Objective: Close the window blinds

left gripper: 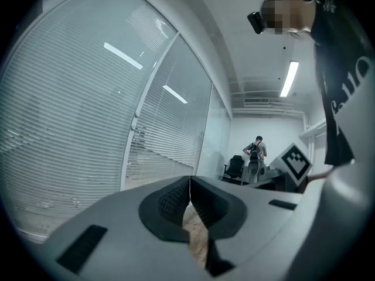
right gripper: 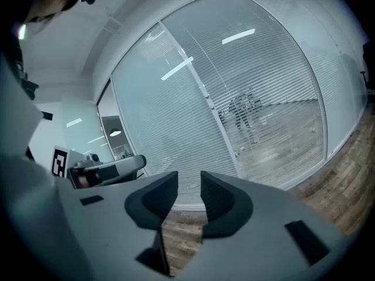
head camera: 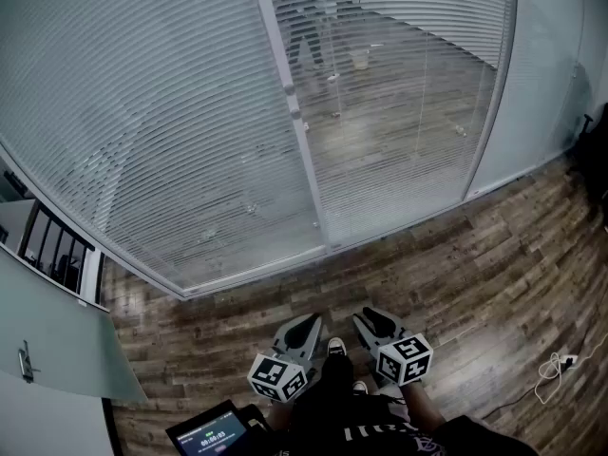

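Two blind panels hang inside the glass wall ahead, a left blind (head camera: 142, 112) and a right blind (head camera: 408, 112), split by a pale upright frame post (head camera: 302, 131). Their slats run level, long axis along the wall from side to side, stacked down to the wall's bottom edge where it meets the wooden floor (head camera: 456, 264). The left blind reads as a nearly solid pale sheet. The right one seems tilted partly open, since flooring and dim shapes show through its slats, though reflections on the glass make this hard to judge.

Both claws are held low over the floor, well back from the foot of the wall, close beside each other and pointing towards the blinds at about level. The left claw (head camera: 312, 321) has its jaws pressed together along a thin seam, with nothing between them (left gripper: 189, 180). The right claw (head camera: 366, 314) stands with its jaws a little apart and holds nothing; only floorboards show through the gap (right gripper: 188, 180). Neither claw touches the blinds.

A white cable (head camera: 551, 369) lies on the floor near the right edge of the head view.
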Tool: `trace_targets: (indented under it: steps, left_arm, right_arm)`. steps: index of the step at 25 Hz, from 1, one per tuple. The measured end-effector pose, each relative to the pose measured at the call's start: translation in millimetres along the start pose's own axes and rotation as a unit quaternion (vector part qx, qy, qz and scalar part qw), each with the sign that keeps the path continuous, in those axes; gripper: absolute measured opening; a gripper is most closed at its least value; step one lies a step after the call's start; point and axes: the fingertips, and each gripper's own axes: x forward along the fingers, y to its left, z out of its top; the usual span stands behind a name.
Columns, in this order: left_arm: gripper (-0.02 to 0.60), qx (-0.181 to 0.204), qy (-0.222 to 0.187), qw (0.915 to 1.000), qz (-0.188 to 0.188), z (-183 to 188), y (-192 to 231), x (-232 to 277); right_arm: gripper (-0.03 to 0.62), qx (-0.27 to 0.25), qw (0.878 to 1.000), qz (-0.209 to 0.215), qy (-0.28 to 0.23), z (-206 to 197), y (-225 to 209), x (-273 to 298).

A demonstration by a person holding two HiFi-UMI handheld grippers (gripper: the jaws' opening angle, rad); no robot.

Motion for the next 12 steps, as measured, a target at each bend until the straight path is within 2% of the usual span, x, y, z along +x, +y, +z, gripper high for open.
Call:
trace_targets:
  steps: [7,12]
  left_arm:
    - [0.006,-0.001,-0.002,0.9999,0.016,5,54,80]
    - [0.006,0.0,-0.021,0.9994,0.029,36,111,157]
  right_arm:
    - [0.132,-0.007,1.0,-0.011,-0.001,32,-66,44]
    - [0.118,-0.027,1.0,-0.013,0.001,79,-118,93]
